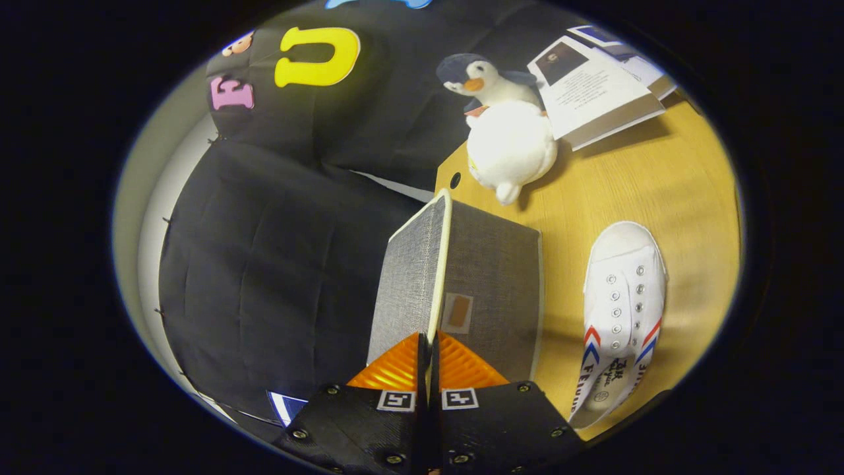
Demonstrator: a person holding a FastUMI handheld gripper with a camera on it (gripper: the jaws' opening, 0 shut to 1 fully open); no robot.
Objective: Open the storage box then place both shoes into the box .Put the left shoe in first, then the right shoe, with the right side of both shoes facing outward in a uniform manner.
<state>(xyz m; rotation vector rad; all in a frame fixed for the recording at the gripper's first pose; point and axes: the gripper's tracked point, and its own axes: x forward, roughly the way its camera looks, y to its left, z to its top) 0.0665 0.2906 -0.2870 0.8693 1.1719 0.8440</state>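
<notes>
Pinched almost shut, the gripper (428,343) clamps the near edge of the grey fabric storage box's cream-rimmed lid (443,264), likely to swing it open; 1 white canvas shoe (620,310) waits right.

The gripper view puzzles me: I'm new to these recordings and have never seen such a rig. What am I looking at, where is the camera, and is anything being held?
There is no robot arm here. A person carries a hand-held pair of tongs, and a fisheye camera rides on them, looking forward along the two fingers. That is why the picture is round and bent.

The fingers are closed together on the pale edge of a grey fabric storage box, seemingly its lid or flap, so they appear to be pinching it to open the box.

The box stands on a wooden table. Beside it lies a white shoe with red and blue stripes. Beyond the box sits a plush penguin, and past that some printed papers. I cannot tell whether anything is inside the box.
</notes>
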